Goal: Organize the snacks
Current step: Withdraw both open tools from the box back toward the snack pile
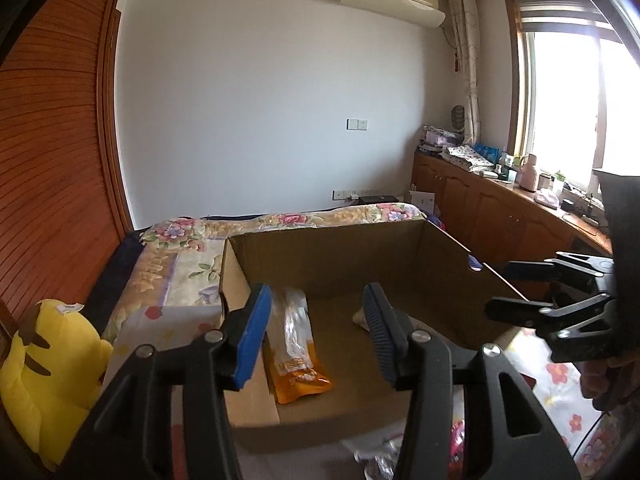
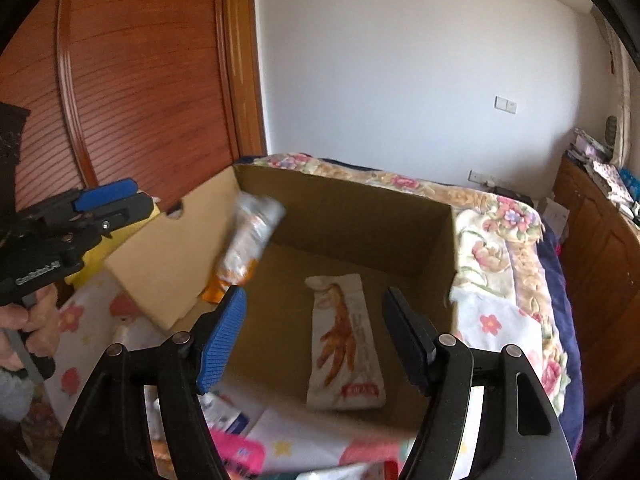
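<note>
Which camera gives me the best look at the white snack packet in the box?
Right wrist view: the white snack packet lies flat on the cardboard box floor, fully visible. The left wrist view shows only a corner of it behind a finger.

We hold our left gripper tilted downward, its blue-padded jaws standing apart with nothing pressed between them. Our right gripper also tilts downward, its jaws spread wider and empty. In the right wrist view our left hand wraps the left gripper's handle at the left edge. The two grippers sit side by side, apart.
</note>
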